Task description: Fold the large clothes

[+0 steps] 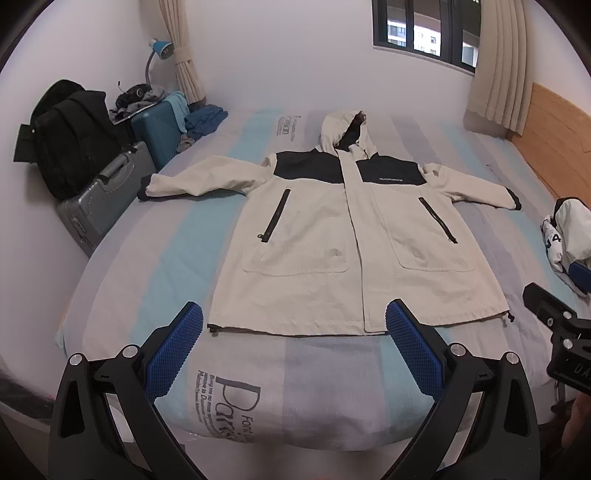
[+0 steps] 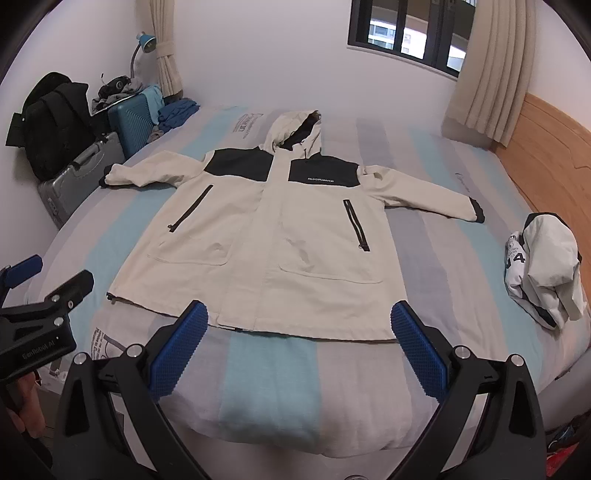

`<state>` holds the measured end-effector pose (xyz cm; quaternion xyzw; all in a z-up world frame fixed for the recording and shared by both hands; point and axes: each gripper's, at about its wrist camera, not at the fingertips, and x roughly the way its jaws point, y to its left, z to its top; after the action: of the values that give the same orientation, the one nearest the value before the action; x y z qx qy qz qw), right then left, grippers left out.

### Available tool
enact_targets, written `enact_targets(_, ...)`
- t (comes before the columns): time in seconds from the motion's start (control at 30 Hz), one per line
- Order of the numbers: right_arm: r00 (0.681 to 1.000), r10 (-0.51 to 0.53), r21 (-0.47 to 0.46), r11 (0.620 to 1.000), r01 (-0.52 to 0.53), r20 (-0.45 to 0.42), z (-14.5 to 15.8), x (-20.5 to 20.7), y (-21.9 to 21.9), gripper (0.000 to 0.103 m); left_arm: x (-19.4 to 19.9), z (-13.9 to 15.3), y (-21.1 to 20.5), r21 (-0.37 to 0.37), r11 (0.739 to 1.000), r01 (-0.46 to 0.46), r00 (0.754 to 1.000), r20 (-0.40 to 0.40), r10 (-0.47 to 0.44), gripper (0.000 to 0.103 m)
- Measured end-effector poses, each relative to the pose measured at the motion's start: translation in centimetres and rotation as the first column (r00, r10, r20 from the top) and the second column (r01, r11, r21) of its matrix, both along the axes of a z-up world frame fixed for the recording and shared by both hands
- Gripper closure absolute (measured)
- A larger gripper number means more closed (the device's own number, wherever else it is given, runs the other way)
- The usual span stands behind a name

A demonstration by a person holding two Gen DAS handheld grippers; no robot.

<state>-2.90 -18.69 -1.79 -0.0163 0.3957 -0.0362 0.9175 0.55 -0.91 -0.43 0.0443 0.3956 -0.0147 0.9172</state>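
Left wrist view looks along the bed (image 1: 122, 280), covered in a sheet of pale blue, grey and white stripes. A cream hooded jacket (image 1: 332, 240) with dark shoulder panels lies face up and spread flat across the middle of the bed, both sleeves stretched out to the sides. Its long axis runs straight away from the cameras: hem nearest, hood farthest, toward the wall with the window (image 1: 424, 29). The left hand-held gripper (image 1: 293, 343) hovers above the near edge of the bed with its blue-padded jaws wide apart, holding nothing, just short of the hem and in front of the jacket's left-of-centre half. In the right wrist view, the right hand-held gripper (image 2: 299, 343) is likewise spread apart and empty, poised before the hem on the right-hand half. Each gripper looks about equally near the hem, so either side could be taken first; no folding has begun. A second, bundled white garment (image 2: 543, 269) sits apart on the right side of the bed. Suitcases (image 1: 107, 195) stand beside the bed at the left.
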Motion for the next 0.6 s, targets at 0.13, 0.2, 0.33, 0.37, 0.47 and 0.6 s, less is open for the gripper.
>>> enact_targets(0.13,1.0,-0.002,-0.001,1.0,0.002,0.006,0.0,0.2,0.1,0.007,0.3,0.2,0.2,0.013,1.0,-0.001,1.0,0.006,0.001,0.006)
enact_targets(0.2,1.0,-0.004,0.009,1.0,0.004,-0.001,0.0,0.3,0.1,0.007,0.4,0.3,0.3,0.005,1.0,-0.002,1.0,0.007,0.002,0.006)
enact_targets(0.33,1.0,0.0,0.002,1.0,0.0,-0.001,0.3,0.8,0.4,0.007,0.8,0.3,0.6,0.012,1.0,0.002,1.0,0.007,-0.002,0.006)
enact_targets(0.37,1.0,-0.001,0.002,1.0,0.001,0.0,0.3,0.9,0.4,0.007,1.0,0.4,0.9,0.007,1.0,0.005,1.0,0.005,-0.005,0.006)
enact_targets(0.47,1.0,-0.011,-0.001,1.0,0.011,0.002,0.6,1.6,0.6,0.007,1.9,0.4,1.5,-0.01,1.0,0.014,1.0,-0.014,-0.014,0.006)
enact_targets(0.6,0.999,-0.037,-0.008,0.999,0.037,-0.002,1.8,3.2,0.9,0.007,3.7,1.0,2.6,-0.016,0.999,0.044,0.999,-0.028,-0.045,0.006)
